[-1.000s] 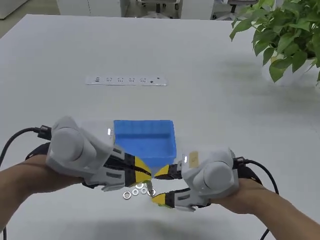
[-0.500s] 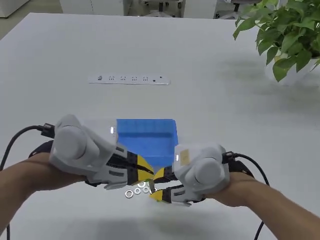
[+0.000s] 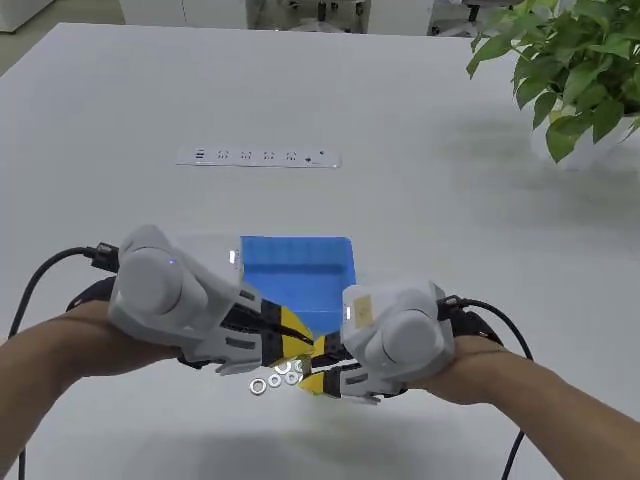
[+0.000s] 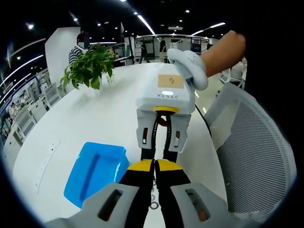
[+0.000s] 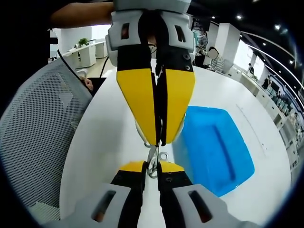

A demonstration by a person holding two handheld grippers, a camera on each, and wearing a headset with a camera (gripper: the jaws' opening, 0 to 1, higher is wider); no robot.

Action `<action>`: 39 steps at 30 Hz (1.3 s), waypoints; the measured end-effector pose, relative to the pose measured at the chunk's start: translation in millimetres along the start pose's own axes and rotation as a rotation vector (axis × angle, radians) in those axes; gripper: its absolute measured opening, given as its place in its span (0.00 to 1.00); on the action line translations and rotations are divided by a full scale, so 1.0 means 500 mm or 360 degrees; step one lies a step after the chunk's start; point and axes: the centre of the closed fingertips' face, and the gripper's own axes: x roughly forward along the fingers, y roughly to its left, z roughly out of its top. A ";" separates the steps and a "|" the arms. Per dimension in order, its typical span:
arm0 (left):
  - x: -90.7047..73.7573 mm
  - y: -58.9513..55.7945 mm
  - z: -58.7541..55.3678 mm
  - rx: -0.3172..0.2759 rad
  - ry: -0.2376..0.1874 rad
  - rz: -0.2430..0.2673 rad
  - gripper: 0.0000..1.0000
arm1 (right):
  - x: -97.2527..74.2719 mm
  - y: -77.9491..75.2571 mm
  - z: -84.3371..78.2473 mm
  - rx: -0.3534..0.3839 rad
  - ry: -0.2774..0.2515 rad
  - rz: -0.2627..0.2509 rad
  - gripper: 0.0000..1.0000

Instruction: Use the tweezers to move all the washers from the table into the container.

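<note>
The washers [image 3: 274, 380] lie on the table [image 3: 450, 230], just before the blue container [image 3: 300, 272]. Above them the tweezers [image 5: 152, 161] bridge my two claws (tip to tip): my left gripper [image 5: 156, 140] and my right gripper [image 5: 152, 172] are both clenched on them.

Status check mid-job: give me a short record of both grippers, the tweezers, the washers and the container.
left gripper: shut on the tweezers
right gripper: tips at the tweezers' lower end, grip unclear
washers: several, loose on the table, under the meeting jaws
container: blue, open, just beyond the grippers, visible floor bare
</note>
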 end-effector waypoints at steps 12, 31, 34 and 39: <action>0.005 -0.004 0.005 0.0006 -0.0005 -0.0012 0.05 | -0.001 0.001 -0.002 0.0033 0.0003 0.0001 0.09; -0.011 -0.002 -0.006 -0.0037 -0.0006 0.0004 0.20 | -0.004 0.003 -0.002 0.0033 -0.0004 -0.0003 0.09; -0.018 -0.001 -0.013 -0.0050 -0.0007 0.0020 0.25 | -0.006 0.003 -0.002 0.0037 -0.0006 -0.0004 0.09; -0.031 0.000 -0.021 -0.0107 -0.0034 0.0052 0.35 | -0.010 0.005 0.001 0.0041 -0.0012 0.0000 0.09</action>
